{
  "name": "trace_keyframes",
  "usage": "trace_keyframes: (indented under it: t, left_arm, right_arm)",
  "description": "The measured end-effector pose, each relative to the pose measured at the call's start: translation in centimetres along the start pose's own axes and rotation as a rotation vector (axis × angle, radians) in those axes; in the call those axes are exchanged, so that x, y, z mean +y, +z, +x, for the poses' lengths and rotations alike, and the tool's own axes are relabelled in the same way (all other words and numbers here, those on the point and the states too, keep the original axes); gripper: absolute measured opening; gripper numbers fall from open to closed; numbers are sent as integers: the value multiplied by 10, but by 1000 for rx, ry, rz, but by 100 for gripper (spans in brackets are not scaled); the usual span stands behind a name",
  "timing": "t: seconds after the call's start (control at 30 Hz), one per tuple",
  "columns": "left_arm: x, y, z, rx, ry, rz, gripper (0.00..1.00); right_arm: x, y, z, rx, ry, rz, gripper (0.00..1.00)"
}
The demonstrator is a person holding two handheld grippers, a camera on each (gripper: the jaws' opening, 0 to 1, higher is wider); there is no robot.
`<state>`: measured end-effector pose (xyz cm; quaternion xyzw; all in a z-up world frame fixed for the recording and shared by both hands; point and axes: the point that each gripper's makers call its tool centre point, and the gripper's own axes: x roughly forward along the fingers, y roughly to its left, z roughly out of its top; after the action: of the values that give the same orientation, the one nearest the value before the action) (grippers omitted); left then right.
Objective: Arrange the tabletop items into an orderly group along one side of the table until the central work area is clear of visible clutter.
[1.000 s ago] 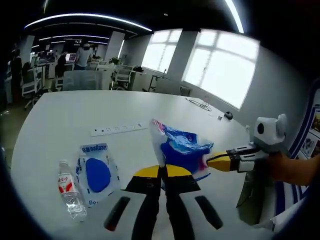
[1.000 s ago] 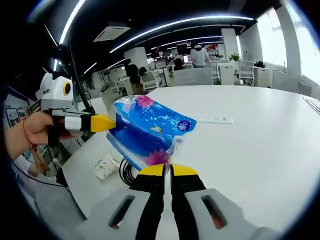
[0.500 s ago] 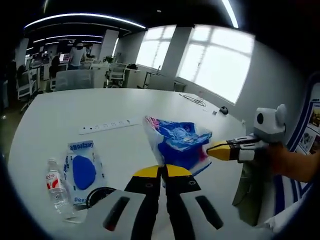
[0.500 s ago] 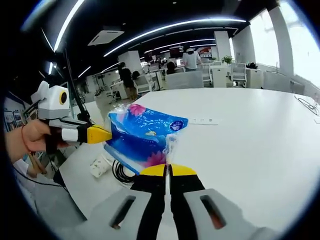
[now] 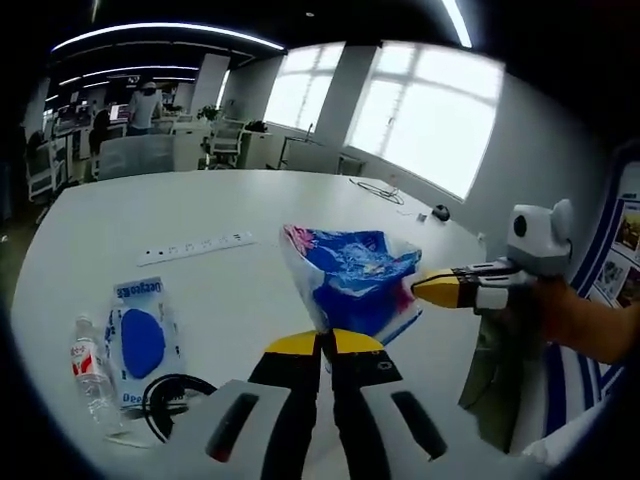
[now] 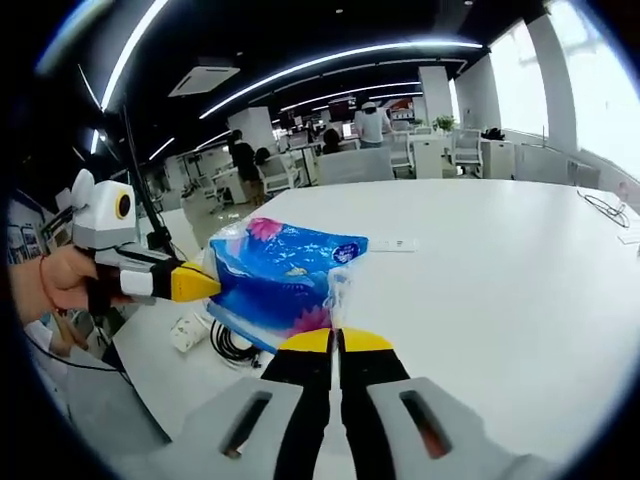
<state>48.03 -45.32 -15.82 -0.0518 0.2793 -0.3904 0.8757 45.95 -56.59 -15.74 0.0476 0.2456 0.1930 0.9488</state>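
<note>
Left gripper point(image 5: 324, 345): its fingers are pinching together on the near edge of the blue tissue pack point(image 5: 352, 280), holding it above the white worktop point(image 5: 200, 210); it is also showing in the right gripper view point(image 6: 205, 283), gripped by a person's hand point(image 6: 62, 282).
Right gripper point(image 6: 335, 345): its fingers are clamping the opposite end of the same tissue pack point(image 6: 280, 280); in the left gripper view its yellow tip point(image 5: 432, 290) is meeting the pack from the right.
Tissue pack: it is hanging between the two grippers, clear of the worktop.
Water bottle point(image 5: 88, 372): it is lying on its side at the left.
Blue-and-white pouch point(image 5: 138, 338): it is lying flat just beside the bottle.
Black cable coil point(image 5: 170, 402): it is sitting at the pouch's near end.
Power strip point(image 5: 195, 248): it is lying farther back on the worktop.
</note>
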Motion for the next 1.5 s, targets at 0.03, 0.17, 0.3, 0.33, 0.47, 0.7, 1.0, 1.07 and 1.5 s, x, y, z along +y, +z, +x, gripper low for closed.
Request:
trace_keyframes:
  t: [0.03,0.17,0.3,0.33,0.47,0.7,1.0,1.07,1.5]
  left_arm:
    - [-2,1,1,0,-3,2,0]
    - [-9,1,10,7,-11,4,0]
    - [-17,1,19,10,-23,11,0]
    - [-18,1,21,11,-25,9,0]
    - [-23,0,30,12,-35,0,0]
    - [-28,-1,47,21,-46,-6,0]
    - [-22,-6,72,41,-48,-19,1]
    - [-18,-9,80,53,-47,-25,1]
    - [-2,-33,133,111,-50,-93,1]
  right_arm:
    - [-3,0,-2,-2,-4,0,0]
    - [-11,1,-7,-3,-15,-1,0]
    - [-21,1,-12,-3,-31,-3,0]
    - [-24,1,-13,-1,-34,-4,0]
    - [-33,1,-16,6,-48,-15,0]
    - [-50,4,-16,18,-67,-33,0]
    - [-69,2,-1,46,-76,-51,0]
    - [-73,-1,3,56,-78,-50,0]
    - [-115,-27,38,133,-109,-16,0]
